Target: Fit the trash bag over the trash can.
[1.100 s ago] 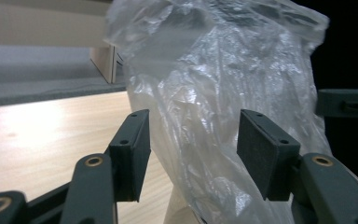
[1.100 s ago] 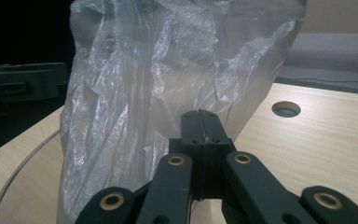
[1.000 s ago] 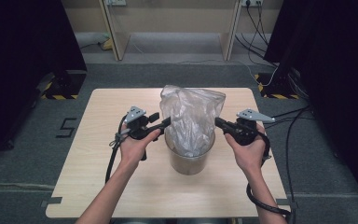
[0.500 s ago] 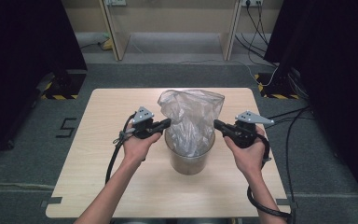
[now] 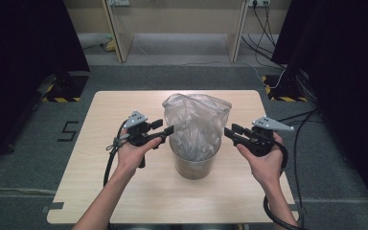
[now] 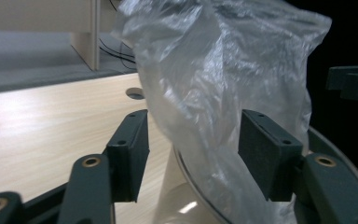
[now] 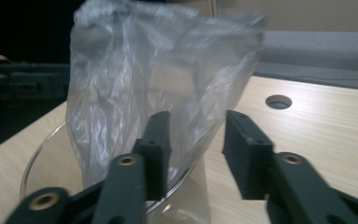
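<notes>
A clear plastic bag [image 5: 196,122] stands crumpled in a round see-through bin [image 5: 194,165] at the middle of the wooden table [image 5: 124,191]. My left gripper [image 5: 166,130] is at the bag's left side and my right gripper [image 5: 229,131] at its right side. Both sets of jaws have just been opening. In the left gripper view the left gripper [image 6: 193,154] is open, with the bag's film [image 6: 214,84] hanging between the jaws above the bin's rim [image 6: 200,196]. The right gripper [image 7: 198,151] is open too, the bag's [image 7: 144,79] lower edge reaching between its pads.
The tabletop has a round hole [image 7: 278,101] beyond the bin. Behind the table stand wooden shelf legs [image 5: 115,28]. Cables [image 5: 306,115] lie on the floor at the right, and dark curtains hang on both sides.
Both grippers were shut on the bag's sides half a second ago; now their jaws stand apart. The hands have barely moved and the bag keeps its shape.
</notes>
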### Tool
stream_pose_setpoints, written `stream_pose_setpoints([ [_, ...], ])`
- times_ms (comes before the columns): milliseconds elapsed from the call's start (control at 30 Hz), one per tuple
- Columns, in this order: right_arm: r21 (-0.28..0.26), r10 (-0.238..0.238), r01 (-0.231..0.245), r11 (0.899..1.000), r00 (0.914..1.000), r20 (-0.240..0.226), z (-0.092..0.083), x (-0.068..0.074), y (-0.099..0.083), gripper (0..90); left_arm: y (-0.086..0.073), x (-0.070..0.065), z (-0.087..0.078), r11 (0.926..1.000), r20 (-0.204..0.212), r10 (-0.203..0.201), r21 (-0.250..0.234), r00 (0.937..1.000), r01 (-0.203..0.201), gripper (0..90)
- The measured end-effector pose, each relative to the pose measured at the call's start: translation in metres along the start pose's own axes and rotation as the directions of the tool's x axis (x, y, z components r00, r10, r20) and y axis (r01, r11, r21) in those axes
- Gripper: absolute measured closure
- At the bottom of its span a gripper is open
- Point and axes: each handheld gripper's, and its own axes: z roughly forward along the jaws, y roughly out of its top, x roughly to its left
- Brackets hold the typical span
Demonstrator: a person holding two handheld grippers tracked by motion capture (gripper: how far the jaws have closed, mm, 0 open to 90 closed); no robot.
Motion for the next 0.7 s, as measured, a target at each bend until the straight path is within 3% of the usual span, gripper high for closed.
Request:
stream_pose_setpoints([
  [133,0.014,0.035,-0.036,0.999,0.9993,0.013,0.008,-0.006,0.005,47.9,0.004,0.006,0.011,0.9987,-0.016,-0.039,0.032,0.9991,0.039,44.2],
  [333,0.044,0.063,-0.064,0.997,0.9979,0.014,0.027,-0.01,0.013,45.3,0.009,0.009,0.023,0.9962,-0.03,-0.031,0.081,0.9991,0.033,53.6],
  [400,0.055,0.08,-0.081,0.995,0.9966,0.019,0.035,-0.011,0.014,51.2,0.011,0.01,0.031,0.9934,-0.042,-0.029,0.11,0.9987,0.033,58.7],
  [500,0.06,0.075,-0.075,0.995,0.9972,0.011,0.037,-0.01,0.013,69.5,0.012,0.011,0.033,0.9921,-0.063,-0.007,0.125,0.998,0.014,73.0],
  [600,0.055,0.061,-0.061,0.997,0.9981,-0.003,0.035,-0.008,0.012,84.5,0.012,0.011,0.033,0.9924,-0.058,0.002,0.123,0.9983,0.005,87.6],
  [700,0.047,0.048,-0.047,0.998,0.9987,-0.016,0.031,-0.006,0.012,90.0,0.013,0.009,0.03,0.9918,-0.047,0.029,0.125,0.9985,-0.023,89.7],
])
